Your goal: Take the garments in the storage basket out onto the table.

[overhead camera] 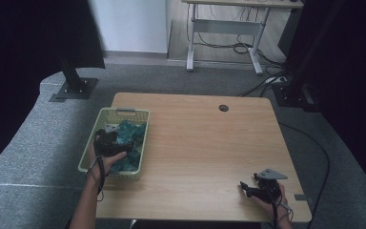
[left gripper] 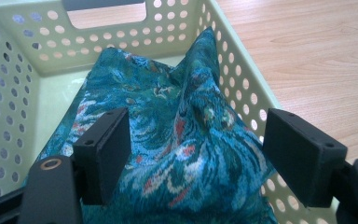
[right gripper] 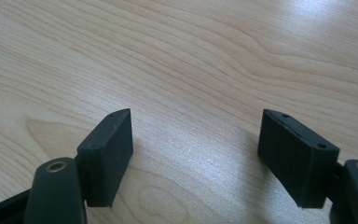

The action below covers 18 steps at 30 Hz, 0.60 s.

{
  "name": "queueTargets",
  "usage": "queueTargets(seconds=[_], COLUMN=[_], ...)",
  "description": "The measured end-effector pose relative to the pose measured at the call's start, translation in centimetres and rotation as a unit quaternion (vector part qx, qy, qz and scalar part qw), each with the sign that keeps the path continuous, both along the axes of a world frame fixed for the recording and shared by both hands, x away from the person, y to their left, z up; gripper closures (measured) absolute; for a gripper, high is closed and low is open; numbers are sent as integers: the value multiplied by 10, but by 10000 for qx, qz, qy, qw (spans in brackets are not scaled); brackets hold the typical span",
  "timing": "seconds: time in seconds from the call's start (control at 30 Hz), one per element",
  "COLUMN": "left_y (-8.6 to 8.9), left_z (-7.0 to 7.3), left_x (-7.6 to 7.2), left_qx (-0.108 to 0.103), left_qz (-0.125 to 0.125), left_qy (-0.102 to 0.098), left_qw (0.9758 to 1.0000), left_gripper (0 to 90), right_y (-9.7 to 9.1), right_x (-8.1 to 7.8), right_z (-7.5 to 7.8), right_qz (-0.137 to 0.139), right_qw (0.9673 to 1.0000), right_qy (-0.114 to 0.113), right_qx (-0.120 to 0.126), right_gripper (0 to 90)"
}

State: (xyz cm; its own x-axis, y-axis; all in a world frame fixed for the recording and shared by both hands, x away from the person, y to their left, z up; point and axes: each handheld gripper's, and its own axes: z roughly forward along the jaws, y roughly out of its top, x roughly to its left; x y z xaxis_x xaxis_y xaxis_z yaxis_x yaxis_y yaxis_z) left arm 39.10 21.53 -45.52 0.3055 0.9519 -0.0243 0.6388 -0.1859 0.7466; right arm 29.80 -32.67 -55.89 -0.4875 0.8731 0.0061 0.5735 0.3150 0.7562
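Note:
A pale green perforated basket (overhead camera: 138, 144) stands at the table's left edge, and a crumpled teal patterned cloth (overhead camera: 131, 133) lies in it. In the left gripper view the cloth (left gripper: 186, 140) rises in a peak against the basket's right wall (left gripper: 235, 79). My left gripper (overhead camera: 108, 141) hovers inside the basket, over the cloth; its jaws stand wide apart around the cloth's ridge (left gripper: 196, 154) without pinching it. My right gripper (overhead camera: 249, 190) rests low over bare wood near the table's front right, open, with nothing between its jaws (right gripper: 196, 154).
The wooden table (overhead camera: 205, 143) has a cable hole (overhead camera: 223, 108) at its back. Beyond it stand a white-legged desk (overhead camera: 224, 28), floor cables (overhead camera: 248, 47) and dark stands at both sides. Grey carpet surrounds the table.

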Motion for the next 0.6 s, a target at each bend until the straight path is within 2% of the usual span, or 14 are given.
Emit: queueTargets(seconds=[0.23, 0.37, 0.6], left_y=[-6, -11, -14], left_z=[0, -4, -7], left_x=[9, 15, 25], left_qx=[253, 344, 376], left_qz=[-149, -136, -134], left_qy=[169, 285, 398], left_qw=[9994, 9989, 9984], left_gripper=[221, 221, 221], right_y=[0, 0, 0], right_x=[0, 0, 0], right_z=[0, 0, 0], right_qz=[1, -12, -22], right_qw=[10000, 10000, 10000], right_qy=[2, -1, 1], right_qx=[0, 1, -1], right_gripper=[253, 253, 253])
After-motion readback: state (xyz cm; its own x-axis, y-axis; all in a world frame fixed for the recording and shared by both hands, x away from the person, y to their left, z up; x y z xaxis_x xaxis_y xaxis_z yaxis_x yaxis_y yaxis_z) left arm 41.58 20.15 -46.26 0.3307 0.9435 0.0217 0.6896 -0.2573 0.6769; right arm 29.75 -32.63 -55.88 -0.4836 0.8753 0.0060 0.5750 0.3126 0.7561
